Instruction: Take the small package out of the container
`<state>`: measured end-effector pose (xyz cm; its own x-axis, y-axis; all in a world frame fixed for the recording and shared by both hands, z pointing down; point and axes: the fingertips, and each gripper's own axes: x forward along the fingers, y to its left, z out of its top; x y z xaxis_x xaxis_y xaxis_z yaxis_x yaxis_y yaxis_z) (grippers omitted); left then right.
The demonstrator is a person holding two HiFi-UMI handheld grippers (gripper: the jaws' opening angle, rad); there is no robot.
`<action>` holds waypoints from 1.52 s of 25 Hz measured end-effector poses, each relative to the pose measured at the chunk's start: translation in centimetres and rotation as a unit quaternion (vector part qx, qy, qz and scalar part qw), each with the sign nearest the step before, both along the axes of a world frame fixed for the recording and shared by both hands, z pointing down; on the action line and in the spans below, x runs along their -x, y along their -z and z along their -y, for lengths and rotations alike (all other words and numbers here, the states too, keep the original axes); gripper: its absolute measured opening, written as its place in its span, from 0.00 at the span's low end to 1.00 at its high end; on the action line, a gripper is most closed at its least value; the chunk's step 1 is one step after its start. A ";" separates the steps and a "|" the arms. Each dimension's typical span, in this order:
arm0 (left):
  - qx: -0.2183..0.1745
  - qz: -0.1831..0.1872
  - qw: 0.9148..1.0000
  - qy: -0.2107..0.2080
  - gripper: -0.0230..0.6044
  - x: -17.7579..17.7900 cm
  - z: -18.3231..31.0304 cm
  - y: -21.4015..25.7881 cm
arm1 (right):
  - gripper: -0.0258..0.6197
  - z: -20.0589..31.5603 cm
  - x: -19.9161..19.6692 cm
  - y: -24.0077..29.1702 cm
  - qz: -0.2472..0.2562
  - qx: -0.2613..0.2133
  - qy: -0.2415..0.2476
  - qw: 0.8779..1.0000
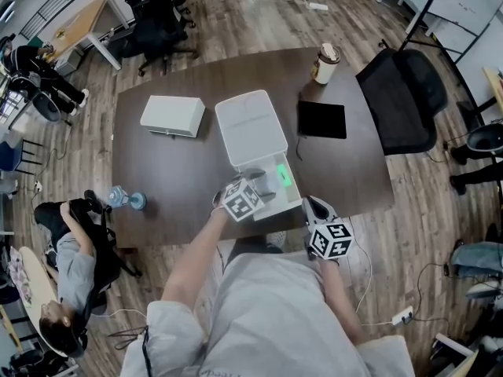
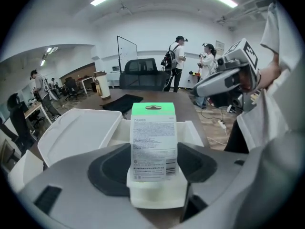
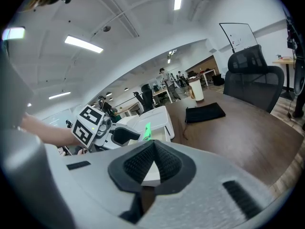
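An open white container [image 1: 240, 120] lies mid-table, its lid [image 2: 78, 130] folded back. The small package [image 2: 153, 140], white-labelled with a green top, stands upright over the container's base [image 1: 289, 203]. My left gripper [image 2: 155, 171] is shut on its lower end, and the green top [image 1: 284, 177] shows just ahead of the left gripper [image 1: 267, 188]. My right gripper [image 1: 313, 207] hangs at the table's front edge, right of the container. Its jaws [image 3: 151, 168] are shut on nothing. From there the left gripper's marker cube [image 3: 88, 125] and the green package [image 3: 147, 130] are visible.
A closed white box [image 1: 173, 116] sits at the back left, a black pad [image 1: 321, 119] and a lidded cup [image 1: 325, 63] at the back right. A black chair [image 1: 402, 100] stands by the table's right end. A blue object [image 1: 126, 199] sits near the left edge. People are around.
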<state>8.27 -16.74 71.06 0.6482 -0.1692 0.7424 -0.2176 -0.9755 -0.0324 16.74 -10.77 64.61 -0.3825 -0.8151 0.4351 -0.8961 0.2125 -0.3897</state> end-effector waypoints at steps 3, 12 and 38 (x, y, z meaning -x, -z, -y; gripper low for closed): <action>0.006 -0.036 0.999 0.030 0.51 -0.1 0.1 0.7 | 0.04 0.3 -0.5 0.0 -0.011 -0.003 -0.007 1.000; 0.031 -0.150 0.976 0.157 0.51 1.7 0.6 3.8 | 0.04 1.2 0.3 -0.3 -0.011 0.005 -0.001 1.000; 0.045 -0.316 0.903 0.287 0.51 6.3 -0.7 8.4 | 0.04 2.8 6.4 -1.5 -0.016 0.021 0.083 0.996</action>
